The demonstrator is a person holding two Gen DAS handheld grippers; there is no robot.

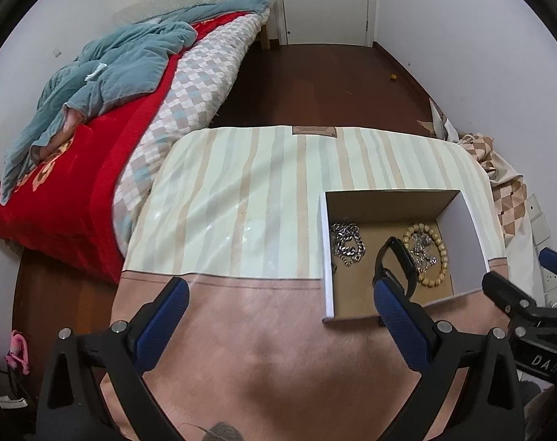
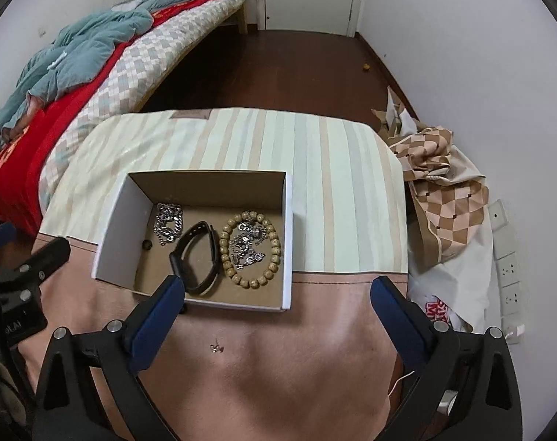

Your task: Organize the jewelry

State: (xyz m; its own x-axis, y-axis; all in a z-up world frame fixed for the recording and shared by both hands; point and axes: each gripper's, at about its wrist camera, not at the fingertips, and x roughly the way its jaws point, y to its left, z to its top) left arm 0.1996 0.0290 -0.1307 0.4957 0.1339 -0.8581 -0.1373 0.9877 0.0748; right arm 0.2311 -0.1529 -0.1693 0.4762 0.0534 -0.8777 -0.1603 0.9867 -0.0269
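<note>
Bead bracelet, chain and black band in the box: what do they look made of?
Bead bracelet: probably wood, with tan, matte, grainy round beads. Chain: likely metal, with shiny silver links. Black band: looks like rubber or silicone, smooth and matte. Box: cardboard, white outside, brown inside.

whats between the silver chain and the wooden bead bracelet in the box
The black wristband lies between the silver chain and the wooden bead bracelet in the box; the right wrist view shows it best.

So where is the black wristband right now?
The black wristband lies inside the cardboard box, in the middle of its floor, between the silver chain on its left and the wooden bead bracelet on its right.
</note>
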